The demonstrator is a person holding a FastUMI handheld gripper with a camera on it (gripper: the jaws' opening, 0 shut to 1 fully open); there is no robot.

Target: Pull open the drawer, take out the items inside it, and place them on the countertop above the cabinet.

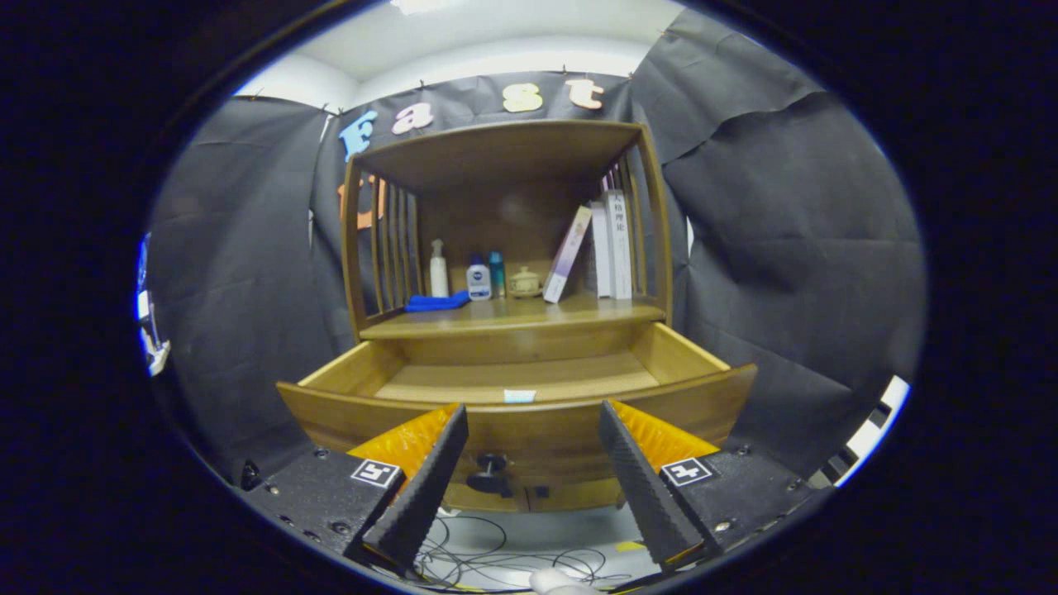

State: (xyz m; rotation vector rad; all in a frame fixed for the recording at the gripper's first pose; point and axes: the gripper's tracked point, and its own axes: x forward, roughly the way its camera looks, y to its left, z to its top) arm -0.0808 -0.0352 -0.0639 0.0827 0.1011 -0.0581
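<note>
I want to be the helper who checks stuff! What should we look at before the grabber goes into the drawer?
1. Drawer pulled out: ok, it stands open below the countertop.
2. Gripper open and holding nothing: ok, its fingers are spread apart just in front of the drawer front.
3. Knob let go: ok, it sits free between the fingers.
4. Something to pick up: ok, a small pale item lies behind the front wall; what it is, cannot tell.
5. Room on the countertop: ok, bare wood in front of the bottles and books.
</note>
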